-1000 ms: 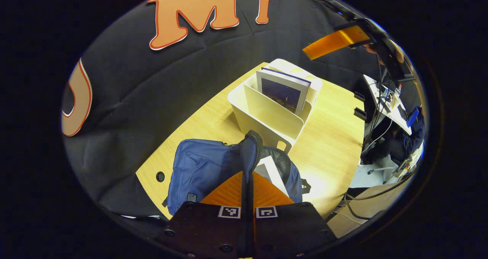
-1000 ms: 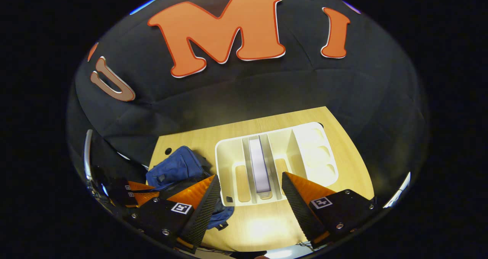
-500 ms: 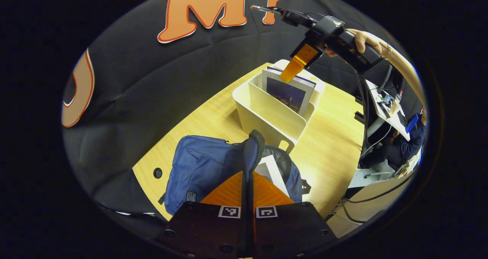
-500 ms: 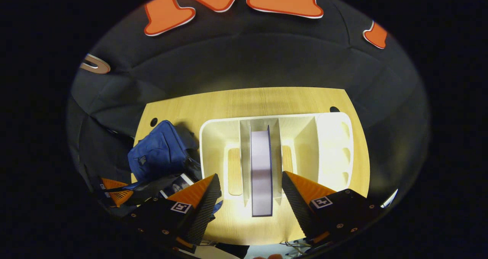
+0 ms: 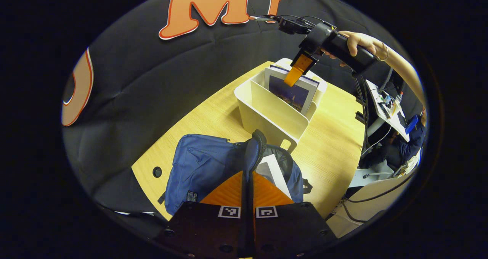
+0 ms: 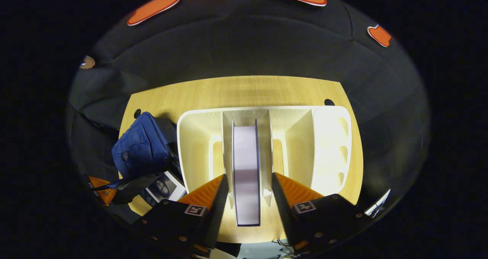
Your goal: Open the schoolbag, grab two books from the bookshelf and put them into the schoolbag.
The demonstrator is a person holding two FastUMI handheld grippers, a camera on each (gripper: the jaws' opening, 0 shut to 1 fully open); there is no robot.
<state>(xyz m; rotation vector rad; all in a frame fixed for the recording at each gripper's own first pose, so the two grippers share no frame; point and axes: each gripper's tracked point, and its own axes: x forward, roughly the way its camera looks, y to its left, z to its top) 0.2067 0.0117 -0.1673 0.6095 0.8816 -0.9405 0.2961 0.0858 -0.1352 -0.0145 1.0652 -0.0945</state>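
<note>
- Left gripper view: the left gripper (image 5: 248,175) sits low in the picture with its two fingers pressed together on the dark rim of the schoolbag's (image 5: 202,167) opening, pinching the flap between them and holding it up.
- The schoolbag is blue and lies on the wooden table (image 5: 331,152), at the near left part of the tabletop; its mouth is open.
- A first book (image 5: 275,174) with a pale cover already sits inside the open mouth, just right of the pinched rim.
- Beyond the bag stands the cream bookshelf (image 5: 272,116), a divided organiser, close to the bag.
- A second book (image 5: 291,95) with a dark picture cover stands upright in a slot of it.
- The right gripper (image 5: 295,73) comes down from above over that book's top edge, held by a person's hand (image 5: 360,43).
- From here I cannot tell whether it touches the book.
- Right gripper view: looking straight down into the bookshelf (image 6: 331,144), the right gripper (image 6: 247,200) has its fingers spread apart, one on each side of the second book (image 6: 246,171).
- A clear gap shows on either side.
- The book stands in the middle slot, its page edges facing up.
- To the left lies the schoolbag (image 6: 141,148), with the first book (image 6: 164,186) showing at its mouth and the left gripper (image 6: 101,184) at the bag's near end.
</note>
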